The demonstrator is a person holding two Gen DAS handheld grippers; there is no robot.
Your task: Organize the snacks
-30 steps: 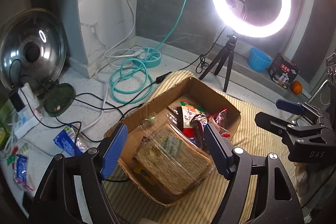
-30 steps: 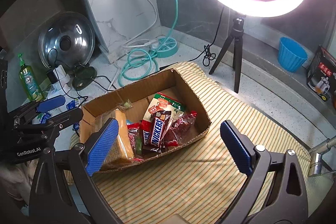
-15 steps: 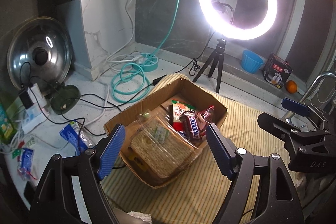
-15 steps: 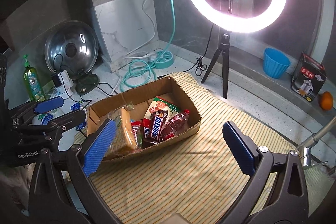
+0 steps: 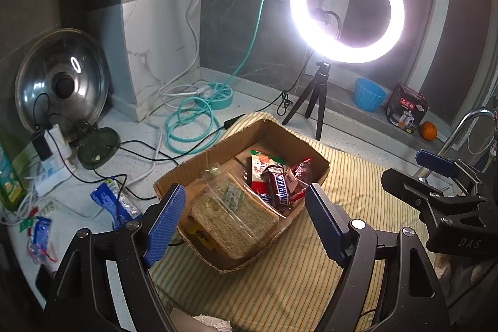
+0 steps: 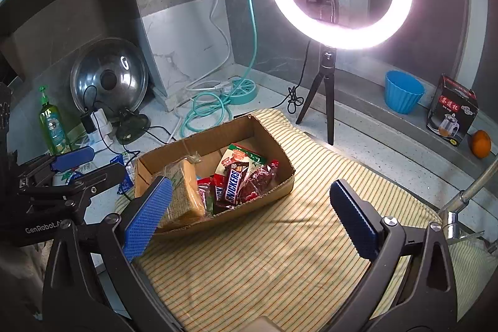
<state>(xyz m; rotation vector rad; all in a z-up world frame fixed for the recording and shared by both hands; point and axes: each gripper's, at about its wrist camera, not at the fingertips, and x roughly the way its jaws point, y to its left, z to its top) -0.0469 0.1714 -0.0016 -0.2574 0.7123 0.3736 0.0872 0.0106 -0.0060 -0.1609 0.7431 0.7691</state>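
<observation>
Both tools have pulled back from the cardboard box (image 5: 323, 167) — left tool (image 5: 244, 223) and right tool (image 6: 249, 213) gape empty; snacks look packed.

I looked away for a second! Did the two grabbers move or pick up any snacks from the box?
Both pulled back from the cardboard box. The left gripper and right gripper stayed open and empty. The Snickers bar and sandwich pack stayed put.

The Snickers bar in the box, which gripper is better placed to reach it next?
Left, probably. The left gripper is open and frames the Snickers bar in the cardboard box; the open right gripper points at bare striped cloth beside it.
</observation>
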